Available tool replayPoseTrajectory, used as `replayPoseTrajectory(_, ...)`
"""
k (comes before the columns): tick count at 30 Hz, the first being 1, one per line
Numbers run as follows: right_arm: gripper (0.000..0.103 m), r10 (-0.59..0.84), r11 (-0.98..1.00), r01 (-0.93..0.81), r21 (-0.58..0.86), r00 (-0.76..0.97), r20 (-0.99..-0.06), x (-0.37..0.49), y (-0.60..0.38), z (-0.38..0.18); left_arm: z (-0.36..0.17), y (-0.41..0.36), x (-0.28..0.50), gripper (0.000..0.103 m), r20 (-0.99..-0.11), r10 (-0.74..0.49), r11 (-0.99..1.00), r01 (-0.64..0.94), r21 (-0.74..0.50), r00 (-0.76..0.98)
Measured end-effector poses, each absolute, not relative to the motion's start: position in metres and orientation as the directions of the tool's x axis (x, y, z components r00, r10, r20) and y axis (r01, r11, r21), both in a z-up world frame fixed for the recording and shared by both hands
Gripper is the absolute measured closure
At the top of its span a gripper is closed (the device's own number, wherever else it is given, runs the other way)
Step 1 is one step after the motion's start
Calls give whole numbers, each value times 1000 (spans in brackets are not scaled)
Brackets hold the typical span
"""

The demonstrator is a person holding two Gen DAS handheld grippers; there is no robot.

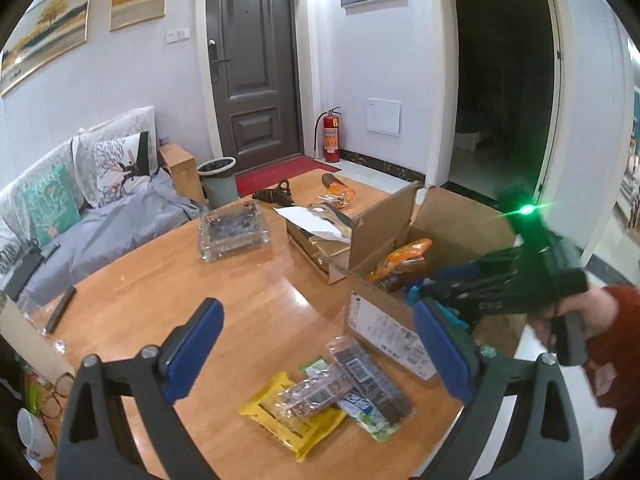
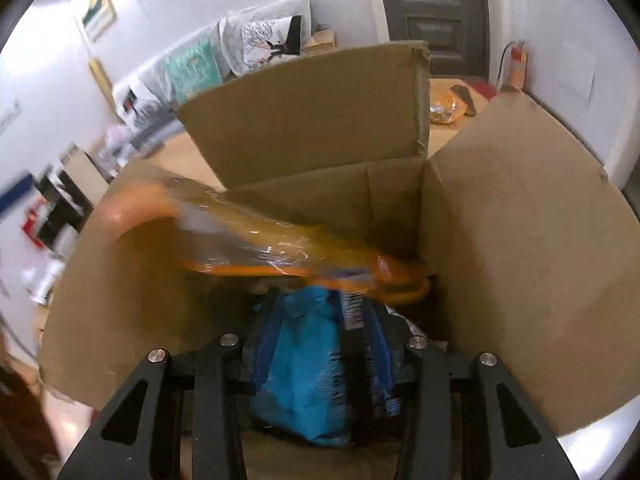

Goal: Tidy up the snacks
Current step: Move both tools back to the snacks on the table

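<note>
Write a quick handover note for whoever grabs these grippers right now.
Right gripper: shut on a blue snack packet, inside the open brown cardboard box.
Left gripper: open, empty, above the pile.
Done: orange snack bags already in the box.
Left: release the blue packet; box the yellow packet, dark barcoded packets and green-white packet on the wooden table.

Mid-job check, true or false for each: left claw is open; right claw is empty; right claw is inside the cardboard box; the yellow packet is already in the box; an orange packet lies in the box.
1. Left claw is open: true.
2. Right claw is empty: false, it is shut on a blue snack bag.
3. Right claw is inside the cardboard box: true.
4. Yellow packet is in the box: false, it lies on the table.
5. Orange packet lies in the box: true.
</note>
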State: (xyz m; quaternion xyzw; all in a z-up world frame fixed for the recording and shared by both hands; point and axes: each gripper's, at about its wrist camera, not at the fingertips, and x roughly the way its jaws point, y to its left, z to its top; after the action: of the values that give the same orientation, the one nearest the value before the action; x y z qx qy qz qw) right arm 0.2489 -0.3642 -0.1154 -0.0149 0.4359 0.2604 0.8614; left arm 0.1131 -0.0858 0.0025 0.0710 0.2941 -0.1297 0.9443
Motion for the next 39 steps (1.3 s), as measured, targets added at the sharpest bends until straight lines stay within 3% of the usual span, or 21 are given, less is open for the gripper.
replayPoseTrajectory(9,65,437,854,-494,162,514,-738,227,-367,-88,10,-79,111,9,-558,-211,959,280,39,803)
replayPoseTrajectory(21,65,586,732,-673,105,544,-601,122,-292,-3,40,-15,62,3,-499,-175,976,215,23,848)
replayPoseTrajectory(27,64,569,729,-678,97,521,-636,86,-253,-45,-8,14,47,3,-538,-156,981,193,12,828)
replayPoseTrajectory(35,64,453,856,-491,159,566,-689,91,-256,-141,-85,19,62,3,-616,-200,971,237,-22,762)
replayPoseTrajectory(39,54,370,912,-385,143,619,-693,101,-262,-177,-112,7,84,4,-646,-215,964,266,-20,732)
